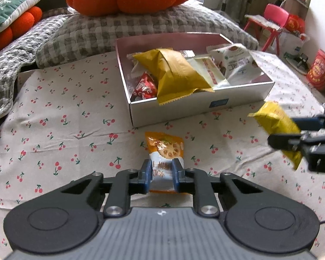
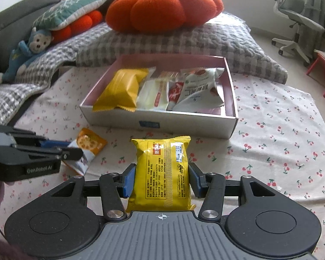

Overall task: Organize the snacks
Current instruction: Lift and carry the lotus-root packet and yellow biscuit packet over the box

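Covering the whole work surface, a cherry-print cloth [image 2: 270, 130] carries everything listed below; places are given relative to the white cardboard box [image 2: 162, 122].

- Grey checked quilt [image 2: 162, 43]: bunched behind the box, with an orange pumpkin-shaped cushion [image 2: 162, 6] on top of it.
- Green pillow with a white leaf pattern [image 2: 71, 10]: behind and left of the box, with a blue plush monkey [image 2: 26, 52] just below it.
- White cardboard box: open-topped, pink inside, with a small blue label on its near wall, writing too small to read. It holds a mustard-yellow packet [image 2: 121, 88] whose crimped end overhangs the near wall, a cream packet with a red stripe [image 2: 156, 95], a small red wrapper [image 1: 145, 88] with white lettering, and a white pouch with a green round mark [image 2: 199, 86].
- Yellow snack packet [image 2: 162, 173]: in front of the box, back panel showing a red brand block, a barcode strip and fine print not legible. The right gripper [image 2: 161, 181] has its blue pads pressed on the packet's two sides, lifting it clear of the cloth.
- Orange lotus-root-slice packet [image 1: 165, 151]: in front of the box, lying on the cloth. The left gripper [image 1: 161, 177], marked "GenRobot.AI" on its side, pinches the packet's near end between narrowly set jaws.
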Action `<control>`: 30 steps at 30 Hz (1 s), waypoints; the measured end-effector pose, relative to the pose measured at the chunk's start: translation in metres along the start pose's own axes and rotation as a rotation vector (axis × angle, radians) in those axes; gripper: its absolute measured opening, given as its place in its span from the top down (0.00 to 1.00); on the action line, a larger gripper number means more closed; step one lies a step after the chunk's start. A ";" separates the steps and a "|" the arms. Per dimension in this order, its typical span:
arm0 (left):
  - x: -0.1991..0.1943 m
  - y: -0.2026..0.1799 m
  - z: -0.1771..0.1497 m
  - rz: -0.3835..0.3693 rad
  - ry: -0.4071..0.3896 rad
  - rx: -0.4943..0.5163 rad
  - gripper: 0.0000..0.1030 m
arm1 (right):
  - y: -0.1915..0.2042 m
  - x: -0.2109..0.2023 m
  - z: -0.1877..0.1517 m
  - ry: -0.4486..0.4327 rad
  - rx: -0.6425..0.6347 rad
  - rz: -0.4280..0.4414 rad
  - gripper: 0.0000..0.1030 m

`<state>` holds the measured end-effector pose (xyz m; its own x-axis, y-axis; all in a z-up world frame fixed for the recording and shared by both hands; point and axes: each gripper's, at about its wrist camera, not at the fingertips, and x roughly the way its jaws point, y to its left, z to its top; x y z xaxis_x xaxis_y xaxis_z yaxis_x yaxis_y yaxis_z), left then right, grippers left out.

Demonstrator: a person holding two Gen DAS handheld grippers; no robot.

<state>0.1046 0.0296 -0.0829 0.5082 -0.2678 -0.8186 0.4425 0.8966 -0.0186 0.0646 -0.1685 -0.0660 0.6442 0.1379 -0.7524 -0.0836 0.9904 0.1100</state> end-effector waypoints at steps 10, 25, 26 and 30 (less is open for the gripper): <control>0.012 -0.001 -0.002 0.012 0.050 -0.008 0.40 | -0.005 0.004 0.001 0.021 0.022 -0.010 0.52; 0.012 -0.016 0.003 0.046 0.019 0.008 0.70 | -0.003 0.001 0.001 0.029 0.009 0.008 0.52; 0.009 -0.017 0.004 0.042 0.010 0.007 0.75 | -0.003 0.000 0.001 0.025 0.011 0.009 0.52; 0.001 -0.018 0.007 0.024 -0.010 0.002 0.87 | -0.005 -0.006 0.005 0.006 0.022 0.014 0.52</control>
<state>0.1024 0.0105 -0.0788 0.5258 -0.2501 -0.8130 0.4322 0.9018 0.0021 0.0650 -0.1748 -0.0586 0.6386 0.1522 -0.7543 -0.0761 0.9879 0.1349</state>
